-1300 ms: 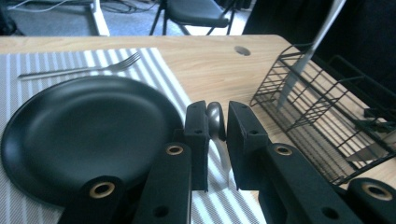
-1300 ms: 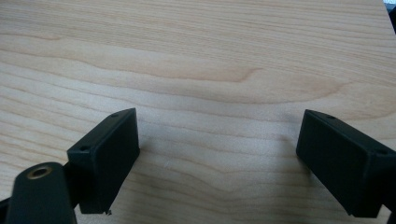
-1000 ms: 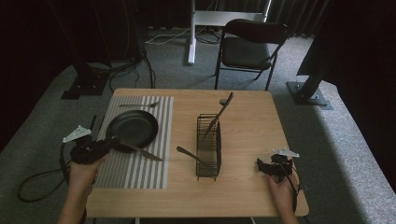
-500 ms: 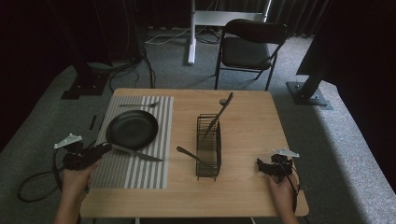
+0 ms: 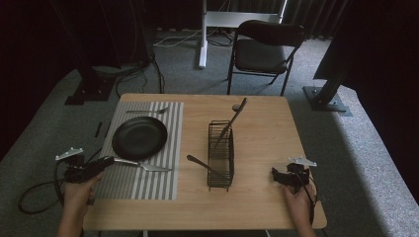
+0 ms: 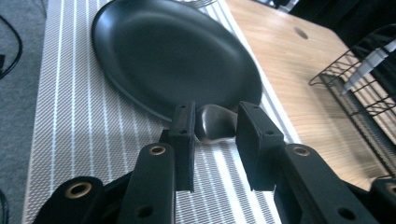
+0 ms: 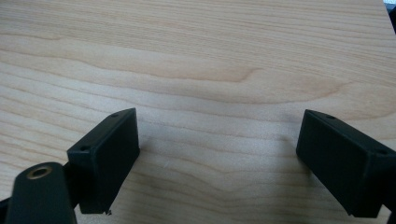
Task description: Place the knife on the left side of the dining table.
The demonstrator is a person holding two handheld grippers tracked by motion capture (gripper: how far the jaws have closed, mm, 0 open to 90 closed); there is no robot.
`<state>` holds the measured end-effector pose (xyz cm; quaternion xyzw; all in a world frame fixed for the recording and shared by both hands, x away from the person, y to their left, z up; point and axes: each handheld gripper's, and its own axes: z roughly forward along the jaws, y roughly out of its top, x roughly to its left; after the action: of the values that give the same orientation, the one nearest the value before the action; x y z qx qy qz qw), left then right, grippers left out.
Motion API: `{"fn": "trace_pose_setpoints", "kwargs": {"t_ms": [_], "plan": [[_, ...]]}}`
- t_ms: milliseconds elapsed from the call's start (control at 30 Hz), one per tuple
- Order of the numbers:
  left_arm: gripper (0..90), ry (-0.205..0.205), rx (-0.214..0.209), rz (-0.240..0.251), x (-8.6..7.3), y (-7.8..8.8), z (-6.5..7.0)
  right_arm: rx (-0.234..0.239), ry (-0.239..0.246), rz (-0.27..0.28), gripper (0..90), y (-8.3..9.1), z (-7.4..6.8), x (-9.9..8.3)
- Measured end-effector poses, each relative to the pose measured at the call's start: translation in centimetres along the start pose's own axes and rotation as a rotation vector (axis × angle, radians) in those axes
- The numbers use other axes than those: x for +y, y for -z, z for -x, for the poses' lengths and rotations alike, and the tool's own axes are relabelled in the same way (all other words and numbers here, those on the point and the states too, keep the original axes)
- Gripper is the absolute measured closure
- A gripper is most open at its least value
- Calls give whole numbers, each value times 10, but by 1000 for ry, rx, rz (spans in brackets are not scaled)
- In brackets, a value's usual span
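Note:
A metal knife (image 5: 146, 166) lies on the striped placemat (image 5: 148, 185), just below the black plate (image 5: 140, 137), with its handle end (image 6: 215, 124) pointing at my left gripper (image 5: 104, 163). That gripper (image 6: 217, 119) sits low at the table's left edge. Its jaws have just been opening, and the pads stand either side of the handle tip with a small gap and no pressure on it. My right gripper (image 5: 275, 176) rests over bare wood near the front right corner, and in the right gripper view (image 7: 217, 154) its jaws are wide apart with nothing between them.
A black wire rack (image 5: 221, 155) stands mid-table with a long utensil (image 5: 233, 118) leaning out of its far end and another (image 5: 199, 163) sticking out to its left. A fork (image 5: 148, 111) lies at the mat's far edge. A folding chair (image 5: 264, 49) stands beyond the table.
My left hand has drawn back towards the table's left front edge and sunk lower, leaving the knife on the mat. The right hand has stayed put.

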<state>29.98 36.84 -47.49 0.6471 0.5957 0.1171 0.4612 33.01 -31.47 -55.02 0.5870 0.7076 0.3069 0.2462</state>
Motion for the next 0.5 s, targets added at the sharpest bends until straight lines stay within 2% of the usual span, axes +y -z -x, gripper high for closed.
{"fn": "trace_pose_setpoints", "kwargs": {"t_ms": [267, 500], "plan": [[655, 23, 20, -20, -6, -9, -14, 0, 0, 0, 123, 0, 0, 0], [635, 46, 36, -60, -12, -19, -27, 0, 0, 0, 123, 0, 0, 0]]}}
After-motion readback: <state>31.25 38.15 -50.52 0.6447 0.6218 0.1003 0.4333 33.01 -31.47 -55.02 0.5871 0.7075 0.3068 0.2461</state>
